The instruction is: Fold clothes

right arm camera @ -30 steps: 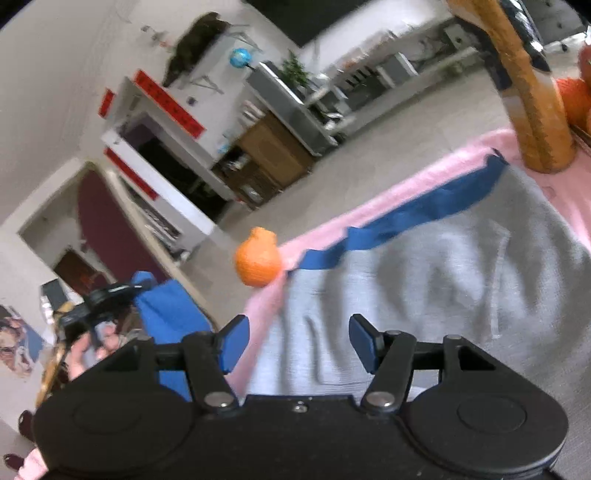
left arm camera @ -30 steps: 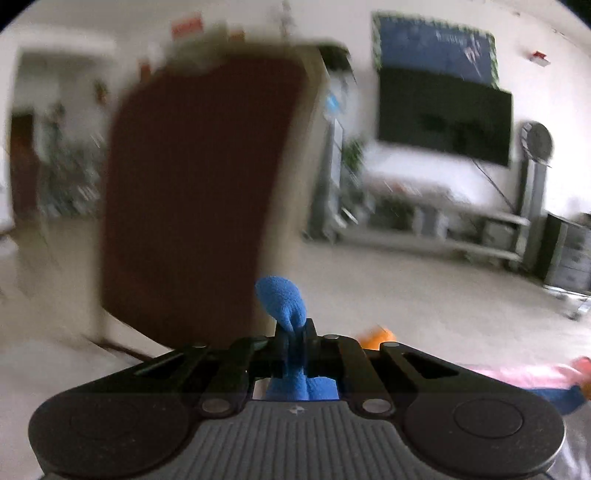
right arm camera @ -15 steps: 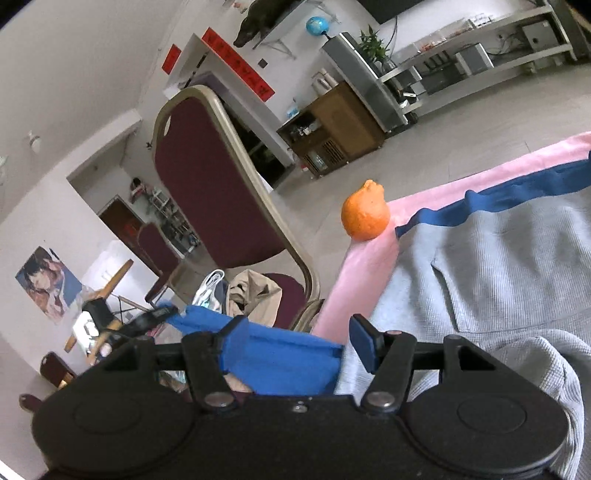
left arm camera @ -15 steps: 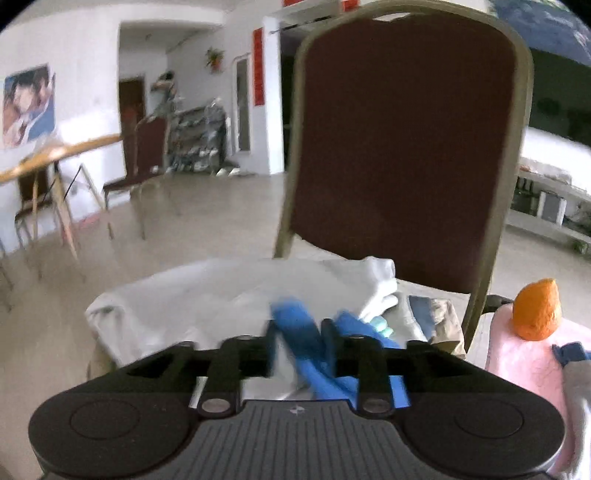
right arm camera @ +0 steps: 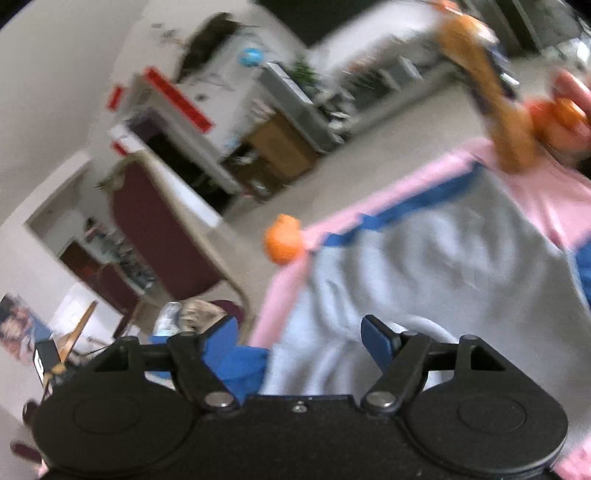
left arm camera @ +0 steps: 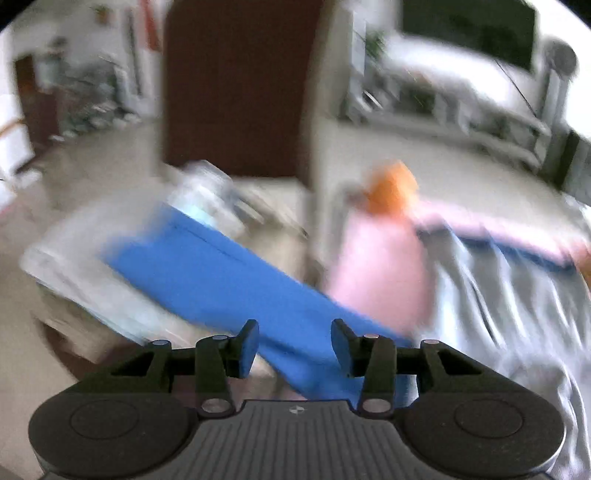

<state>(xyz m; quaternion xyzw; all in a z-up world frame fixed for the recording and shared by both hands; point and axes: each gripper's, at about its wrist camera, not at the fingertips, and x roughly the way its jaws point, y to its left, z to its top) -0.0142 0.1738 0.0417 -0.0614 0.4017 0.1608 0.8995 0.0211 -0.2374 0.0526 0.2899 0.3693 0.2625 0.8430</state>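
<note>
My left gripper [left arm camera: 294, 345] has its jaws spread apart, nothing pinched between the blue pads. My right gripper [right arm camera: 299, 338] is spread wide too, apparently gripping nothing, though the blur leaves that uncertain. Both point forward, level with each other.

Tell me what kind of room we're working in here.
Most likely a home living room: a wall-mounted black television above a low white media shelf, a maroon padded chair, and a pink-covered table holding the grey sweatshirt.
</note>
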